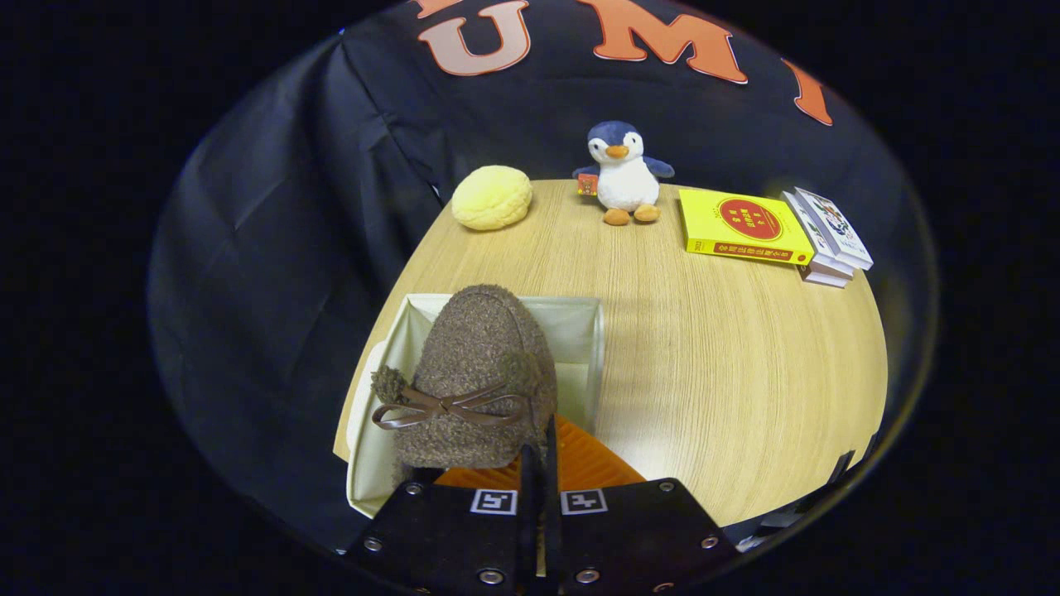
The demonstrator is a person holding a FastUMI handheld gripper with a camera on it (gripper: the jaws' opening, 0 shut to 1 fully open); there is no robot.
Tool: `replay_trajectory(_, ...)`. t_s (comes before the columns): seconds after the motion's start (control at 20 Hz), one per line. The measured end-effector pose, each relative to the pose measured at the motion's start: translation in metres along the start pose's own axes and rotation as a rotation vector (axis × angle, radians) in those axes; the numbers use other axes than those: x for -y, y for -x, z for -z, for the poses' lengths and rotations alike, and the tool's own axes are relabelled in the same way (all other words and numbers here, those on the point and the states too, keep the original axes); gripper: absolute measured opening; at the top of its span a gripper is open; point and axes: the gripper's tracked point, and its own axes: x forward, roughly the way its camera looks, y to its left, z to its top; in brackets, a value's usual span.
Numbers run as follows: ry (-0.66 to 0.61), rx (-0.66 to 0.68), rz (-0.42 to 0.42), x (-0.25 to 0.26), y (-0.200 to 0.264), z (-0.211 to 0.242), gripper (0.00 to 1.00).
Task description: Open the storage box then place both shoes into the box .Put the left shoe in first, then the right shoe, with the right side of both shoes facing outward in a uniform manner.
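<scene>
A brown fuzzy shoe [476,372] with a thin brown bow sits toe-forward just ahead of my fingers, over the open mouth of a white storage box [584,331] at the table's left edge. My gripper [538,455] is shut, its two fingers nearly together and pinching the shoe's rear edge. An orange ribbed surface [588,463], apparently a shoe sole, shows right beside the fingers at the box's near right corner. The shoe hides most of the box's inside.
Beyond the box on the wooden table [729,372] lie a yellow round cushion [492,197], a plush penguin [623,174], a yellow book [741,225] and a small stack of books [831,236]. Black cloth drops off close on the left of the box.
</scene>
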Motion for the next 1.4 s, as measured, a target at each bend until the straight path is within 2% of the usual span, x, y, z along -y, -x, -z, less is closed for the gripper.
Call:
replay_trajectory(0.25,0.016,-0.066,0.095,0.003,-0.033,0.019,0.06)
replay_trajectory(0.6,0.07,-0.114,0.109,-0.007,-0.054,0.034,0.17)
replay_trajectory(0.75,0.065,-0.128,0.049,-0.016,-0.043,0.039,0.21)
replay_trajectory(0.95,0.063,-0.119,-0.028,-0.015,-0.013,0.038,0.36)
replay_trajectory(1.05,0.05,-0.084,-0.096,-0.019,0.003,0.033,0.4)
replay_trajectory(1.2,0.07,-0.012,-0.138,-0.005,0.034,0.018,0.51)
replay_trajectory(1.4,0.048,0.114,-0.195,0.021,0.077,-0.008,0.58)
